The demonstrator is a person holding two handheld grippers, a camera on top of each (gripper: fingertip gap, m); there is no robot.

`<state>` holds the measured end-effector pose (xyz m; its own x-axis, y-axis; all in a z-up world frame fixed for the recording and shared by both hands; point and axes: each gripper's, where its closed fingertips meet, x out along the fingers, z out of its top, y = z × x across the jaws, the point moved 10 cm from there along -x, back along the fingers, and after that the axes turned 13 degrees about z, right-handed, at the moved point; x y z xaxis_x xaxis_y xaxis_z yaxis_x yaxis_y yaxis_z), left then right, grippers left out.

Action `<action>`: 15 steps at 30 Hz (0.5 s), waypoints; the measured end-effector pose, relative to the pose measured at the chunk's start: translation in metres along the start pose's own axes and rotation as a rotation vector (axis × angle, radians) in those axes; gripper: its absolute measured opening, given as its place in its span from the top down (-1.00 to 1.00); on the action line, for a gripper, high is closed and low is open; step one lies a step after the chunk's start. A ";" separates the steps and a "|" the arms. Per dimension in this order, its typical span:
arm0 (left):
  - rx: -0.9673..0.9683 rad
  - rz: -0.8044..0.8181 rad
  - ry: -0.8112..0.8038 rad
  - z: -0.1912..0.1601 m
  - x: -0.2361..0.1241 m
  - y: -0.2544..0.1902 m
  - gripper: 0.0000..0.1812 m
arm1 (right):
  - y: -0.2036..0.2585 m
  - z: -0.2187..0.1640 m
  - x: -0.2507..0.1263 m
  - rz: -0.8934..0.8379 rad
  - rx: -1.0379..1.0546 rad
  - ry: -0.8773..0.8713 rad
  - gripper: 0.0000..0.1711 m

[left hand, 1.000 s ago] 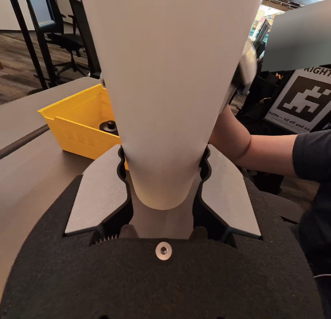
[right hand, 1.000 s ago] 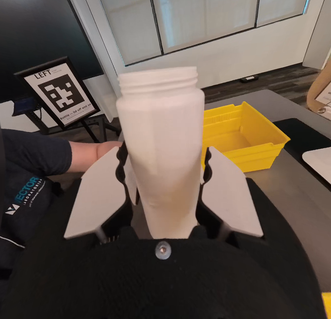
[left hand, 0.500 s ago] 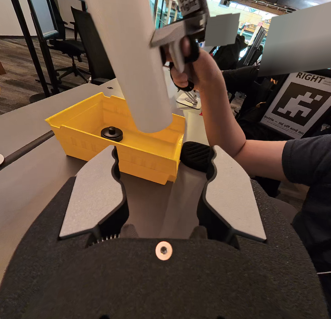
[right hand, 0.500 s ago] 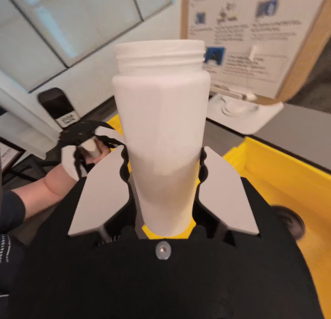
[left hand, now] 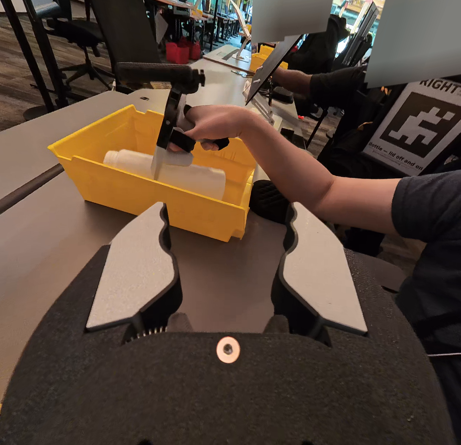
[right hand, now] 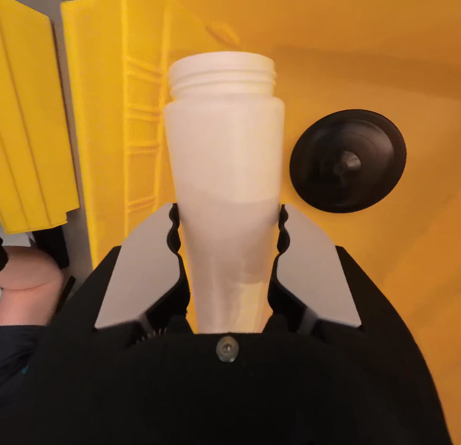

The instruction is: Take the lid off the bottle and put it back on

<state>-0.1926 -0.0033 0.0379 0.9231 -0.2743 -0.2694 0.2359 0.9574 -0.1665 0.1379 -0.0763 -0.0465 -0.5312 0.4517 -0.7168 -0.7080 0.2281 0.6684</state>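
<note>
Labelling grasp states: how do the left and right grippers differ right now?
The left gripper is open and empty; the right gripper is shut on the white plastic bottle.

The left hovers over the grey table, outside the yellow plastic bin; the right reaches into the bin, beside the black round lid.

Both share grey fingers on black bodies.

Left hand-held gripper (left hand: 227, 245) spread; right hand-held gripper (right hand: 228, 223) clamped.
</note>
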 end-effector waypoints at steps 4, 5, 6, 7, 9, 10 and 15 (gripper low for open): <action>0.008 0.000 0.019 -0.002 0.003 -0.001 0.01 | -0.004 0.002 0.006 -0.011 0.018 -0.006 0.08; 0.009 0.001 0.021 -0.001 0.003 -0.001 0.01 | -0.003 0.001 0.006 -0.020 0.015 -0.006 0.08; 0.010 0.005 0.021 -0.001 0.002 -0.001 0.01 | -0.003 0.002 0.006 -0.034 0.007 -0.008 0.08; 0.011 0.009 0.020 0.000 0.001 -0.001 0.01 | -0.002 0.002 0.006 -0.051 -0.005 -0.011 0.08; 0.008 0.018 0.014 0.001 -0.001 0.001 0.00 | 0.003 0.004 0.003 -0.066 -0.041 -0.035 0.09; 0.006 0.027 0.012 0.003 -0.003 0.002 -0.01 | 0.007 0.005 0.000 -0.057 -0.067 -0.053 0.08; 0.047 0.161 0.016 0.016 -0.029 0.015 -0.04 | 0.033 0.003 -0.038 -0.106 -0.260 -0.178 -0.01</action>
<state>-0.2111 0.0210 0.0589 0.9452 -0.1184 -0.3043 0.1001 0.9921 -0.0752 0.1361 -0.0830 0.0033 -0.3751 0.5859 -0.7184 -0.8621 0.0643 0.5026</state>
